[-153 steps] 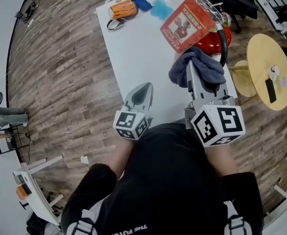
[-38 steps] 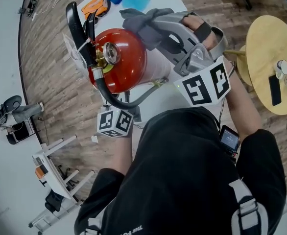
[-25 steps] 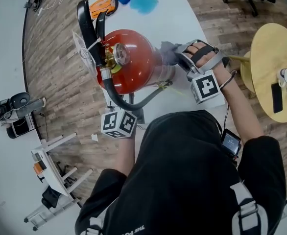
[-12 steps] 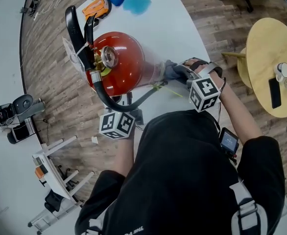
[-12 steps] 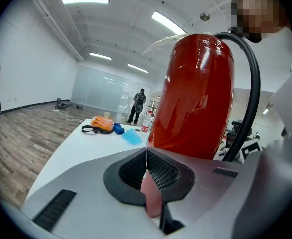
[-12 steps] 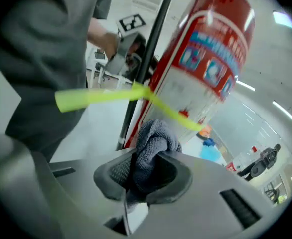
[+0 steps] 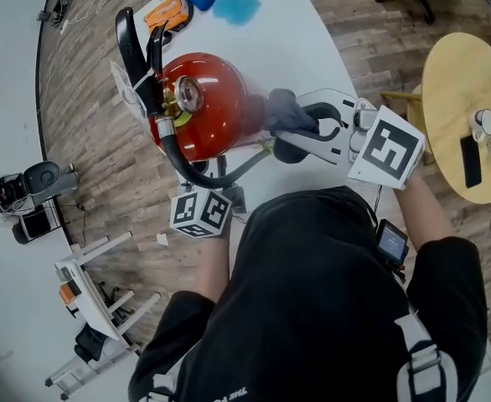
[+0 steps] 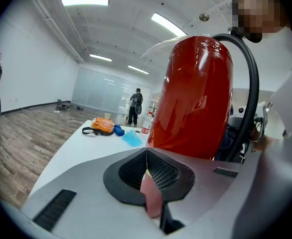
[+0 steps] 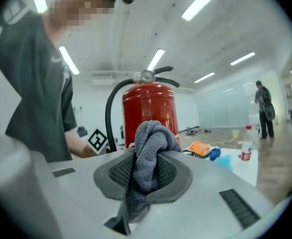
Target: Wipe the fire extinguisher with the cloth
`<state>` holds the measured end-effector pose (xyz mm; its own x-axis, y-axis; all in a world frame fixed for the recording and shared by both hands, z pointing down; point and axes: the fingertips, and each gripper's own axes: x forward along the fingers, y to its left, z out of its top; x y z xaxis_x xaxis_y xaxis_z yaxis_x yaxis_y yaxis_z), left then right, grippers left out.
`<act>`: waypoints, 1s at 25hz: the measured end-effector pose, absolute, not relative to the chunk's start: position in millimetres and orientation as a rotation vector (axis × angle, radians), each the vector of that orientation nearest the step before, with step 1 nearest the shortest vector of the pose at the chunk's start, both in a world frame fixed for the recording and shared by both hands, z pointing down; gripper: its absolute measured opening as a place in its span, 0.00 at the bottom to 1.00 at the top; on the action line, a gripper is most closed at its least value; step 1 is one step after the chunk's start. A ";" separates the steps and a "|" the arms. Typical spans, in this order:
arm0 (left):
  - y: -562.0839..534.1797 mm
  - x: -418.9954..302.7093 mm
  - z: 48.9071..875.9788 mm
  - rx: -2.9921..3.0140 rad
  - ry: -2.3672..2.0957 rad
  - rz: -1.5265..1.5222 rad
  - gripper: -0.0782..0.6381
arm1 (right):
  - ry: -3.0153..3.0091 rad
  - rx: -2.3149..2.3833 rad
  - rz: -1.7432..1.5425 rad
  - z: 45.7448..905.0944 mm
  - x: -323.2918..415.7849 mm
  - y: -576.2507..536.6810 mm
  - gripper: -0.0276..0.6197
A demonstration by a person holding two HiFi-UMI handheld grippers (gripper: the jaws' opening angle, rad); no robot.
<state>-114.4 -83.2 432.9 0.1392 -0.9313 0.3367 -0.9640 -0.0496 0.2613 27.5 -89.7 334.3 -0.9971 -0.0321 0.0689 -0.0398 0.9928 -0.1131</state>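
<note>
Looks like we're somewhere mid-wipe. The fire extinguisher (image 7: 208, 103) is standing upright on the white surface (image 7: 312, 40), upper left of centre in the head view, with its black hose (image 7: 197, 174) looping down toward the bottom of the frame. The right gripper (image 7: 289, 126) has its jaws clamped on the grey cloth (image 9: 151, 143), bunched up between them and poking out the front. The cloth sits at the right flank of the red body, touching or just off it, I honestly can't tell which.

The left gripper (image 8: 147, 153) is low in front of the tank with its jaws closed together. There's a thin pinkish sliver in the seam that I can't identify, and it isn't gripping the tank.

My guess is that side is getting its pass now, while the top, the handle and the far side are probably still to do. No visible dirt, so no way to judge what's actually clean.

Writing-wise there's not much:
- No readable label on the tank from these angles, just the gauge (image 7: 187, 95) and a clear plastic tag (image 7: 132, 82) by the handle.
- The bottle (image 9: 245, 151) at the right of the right gripper view is too small to read.
- White lettering on the black shirt (image 7: 237, 389) at the bottom edge is cut off.
</note>
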 end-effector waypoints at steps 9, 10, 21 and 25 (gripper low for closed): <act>-79.3 -112.0 433.9 2.002 -1.821 0.117 0.14 | -3.121 0.309 0.609 387.2 32.5 -128.8 0.13; -79.0 -111.6 432.7 2.006 -1.821 0.119 0.14 | -3.198 0.256 0.602 365.4 34.6 -123.1 0.13; -76.5 -110.3 431.3 1.992 -1.836 0.123 0.14 | -3.368 0.169 0.434 277.1 36.7 -127.7 0.13; -76.2 -108.0 423.9 2.010 -1.832 0.114 0.14 | -3.476 -0.036 0.124 203.3 33.9 -83.4 0.13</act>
